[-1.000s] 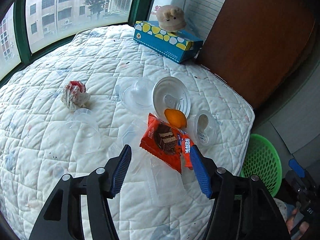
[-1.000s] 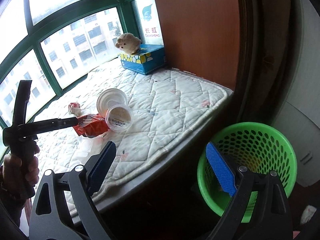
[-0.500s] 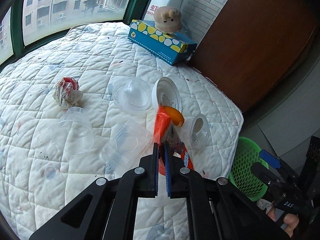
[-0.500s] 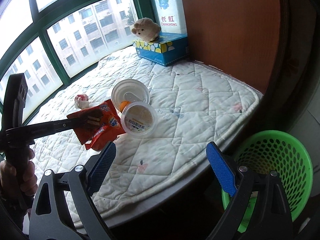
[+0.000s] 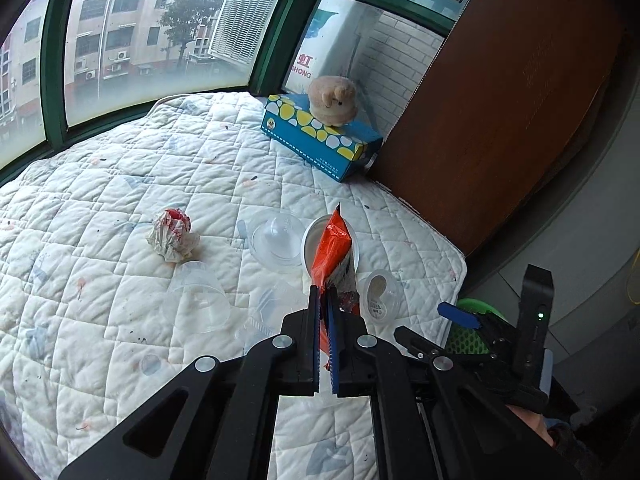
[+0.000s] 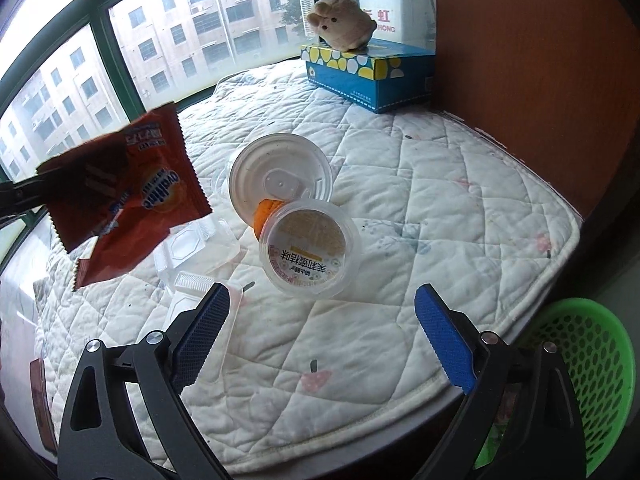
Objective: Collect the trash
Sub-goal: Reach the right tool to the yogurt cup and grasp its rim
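On the far left of the quilted mattress [image 5: 100, 208], a crumpled wrapper [image 5: 172, 234] and a clear cup [image 5: 196, 298] are left uncollected. Further right, the orange snack packet [image 6: 124, 196], marked "ovaltine", is held clear of the mattress by the clenched left tongs [image 5: 324, 312]. A white lid [image 6: 280, 176] and a Chinese-labelled tub [image 6: 310, 252] remain beyond the released right tongs [image 6: 320, 332]. Rightmost, the green basket [image 6: 592, 360] is seen; its contents cannot be told.
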Demonstrator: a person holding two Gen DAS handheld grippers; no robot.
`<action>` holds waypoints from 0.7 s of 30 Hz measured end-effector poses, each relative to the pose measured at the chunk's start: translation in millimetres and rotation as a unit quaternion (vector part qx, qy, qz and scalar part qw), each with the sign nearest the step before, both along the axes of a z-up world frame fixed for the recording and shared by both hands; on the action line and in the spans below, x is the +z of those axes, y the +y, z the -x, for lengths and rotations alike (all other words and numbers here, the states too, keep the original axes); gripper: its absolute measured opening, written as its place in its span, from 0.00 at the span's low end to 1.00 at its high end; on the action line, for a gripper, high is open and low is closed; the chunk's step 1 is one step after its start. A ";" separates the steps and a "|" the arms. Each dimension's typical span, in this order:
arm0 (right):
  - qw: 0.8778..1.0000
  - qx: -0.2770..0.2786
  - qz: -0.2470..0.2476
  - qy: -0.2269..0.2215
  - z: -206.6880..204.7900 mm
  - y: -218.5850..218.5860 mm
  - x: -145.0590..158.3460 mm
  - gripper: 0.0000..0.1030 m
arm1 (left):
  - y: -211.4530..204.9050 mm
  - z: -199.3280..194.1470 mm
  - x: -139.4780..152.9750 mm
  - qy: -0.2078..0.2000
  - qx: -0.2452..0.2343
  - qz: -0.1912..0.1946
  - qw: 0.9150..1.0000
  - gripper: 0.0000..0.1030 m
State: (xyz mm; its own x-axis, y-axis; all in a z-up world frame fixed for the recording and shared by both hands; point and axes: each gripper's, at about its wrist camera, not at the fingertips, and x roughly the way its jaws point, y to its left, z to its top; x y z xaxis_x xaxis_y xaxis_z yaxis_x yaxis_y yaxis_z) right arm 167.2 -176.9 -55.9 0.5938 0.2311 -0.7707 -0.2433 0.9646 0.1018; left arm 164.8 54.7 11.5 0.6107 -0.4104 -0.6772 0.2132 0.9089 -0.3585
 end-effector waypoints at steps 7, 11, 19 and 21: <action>0.999 0.015 0.018 0.021 -27.2 13.3 -19.2 0.91 | 7.3 1.4 9.1 -0.012 -0.001 0.004 1.000 0.04; 0.999 0.010 0.019 0.031 -38.5 14.8 -27.3 0.91 | 8.2 0.4 9.0 -0.011 -0.003 0.004 1.000 0.04; 0.999 0.003 0.022 0.036 -47.6 12.8 -33.8 0.81 | 10.1 -0.4 5.7 -0.004 0.001 0.005 1.000 0.04; 0.999 0.006 0.012 0.040 -49.7 12.3 -33.2 0.75 | 8.7 -0.3 5.6 -0.004 0.001 0.003 1.000 0.04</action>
State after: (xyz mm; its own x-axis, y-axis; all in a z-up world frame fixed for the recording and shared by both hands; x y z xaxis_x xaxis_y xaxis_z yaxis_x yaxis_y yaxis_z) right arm 216.9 -164.5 -89.1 0.5271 0.2184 -0.8213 -0.2472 0.9640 0.0978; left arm 165.1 63.4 17.1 0.6161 -0.4143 -0.6699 0.2149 0.9067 -0.3630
